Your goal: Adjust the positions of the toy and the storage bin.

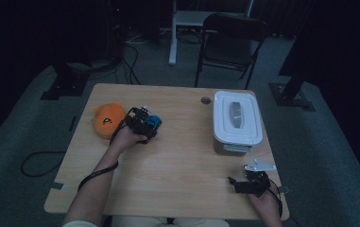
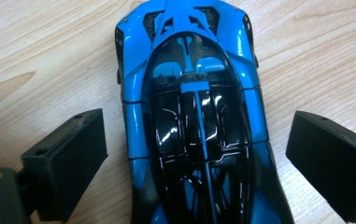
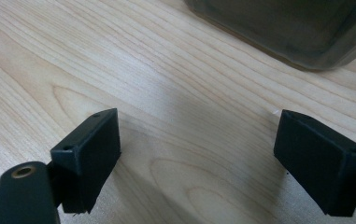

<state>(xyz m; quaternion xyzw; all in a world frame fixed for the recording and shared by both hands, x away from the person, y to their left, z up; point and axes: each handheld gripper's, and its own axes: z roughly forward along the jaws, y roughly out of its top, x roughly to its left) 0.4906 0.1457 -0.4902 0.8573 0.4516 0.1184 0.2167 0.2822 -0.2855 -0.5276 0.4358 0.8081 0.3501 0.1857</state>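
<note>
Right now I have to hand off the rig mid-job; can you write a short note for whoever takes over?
Left tool: open, jaws either side of the blue toy car, not closed on it; gaps show on both sides.
Right tool: open, nothing between the jaws, low over the table near its front right corner.
Things: the car sits on the table, left of centre, beside the orange plush toy. The white lidded bin stands at the right, lid on.
Done: left tool lined up around the car.
Left: probably close on the car and lift it; the bin is still shut, should it be needed.
</note>
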